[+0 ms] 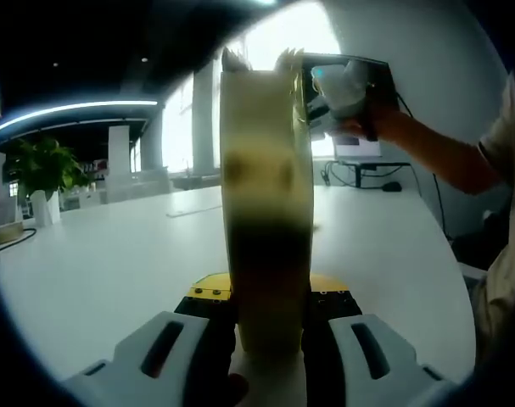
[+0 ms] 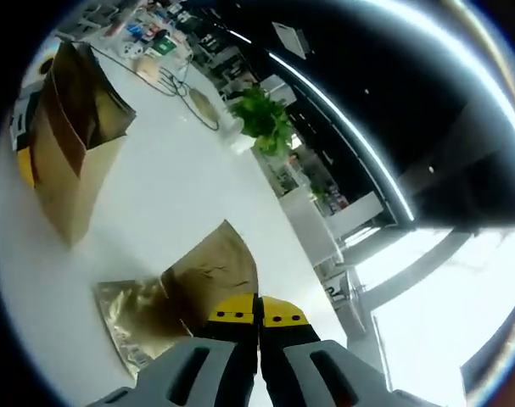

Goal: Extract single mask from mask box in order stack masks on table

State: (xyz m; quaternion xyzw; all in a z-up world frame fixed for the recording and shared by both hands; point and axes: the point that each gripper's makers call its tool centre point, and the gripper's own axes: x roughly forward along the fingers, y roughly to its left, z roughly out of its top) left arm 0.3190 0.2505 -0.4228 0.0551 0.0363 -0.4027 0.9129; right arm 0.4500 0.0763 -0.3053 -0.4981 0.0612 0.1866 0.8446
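In the left gripper view, the left hand-held gripper (image 1: 270,326) rises from the bottom centre, its pale grey plastic jaws with yellow-and-black tips clamped on the narrow sides of the mask box (image 1: 266,212). The box is a tall, pale yellowish cardboard block standing up the middle of the frame, blurred by closeness, with a ragged torn opening at its top edge. At the upper right, just beside the box top, the right hand-held gripper (image 1: 346,93) comes in, held by a person's hand (image 1: 377,123) and bare forearm; from here I cannot tell how its jaws stand. Behind stretches a smooth, glossy white worktop (image 1: 113,254), with a leafy green plant (image 1: 41,165) in a white pot at the far left.

In the right gripper view, the right hand-held gripper (image 2: 259,315) sits at the bottom centre, its yellow-tipped jaws pressed together on the edge of a thin, crinkled brownish sheet (image 2: 210,275) that fans out toward the lower left; whether it is a mask I cannot tell. The brown side of the mask box (image 2: 70,161) stands at the upper left on the white worktop (image 2: 172,186). A green plant (image 2: 261,123) shows near the top centre.
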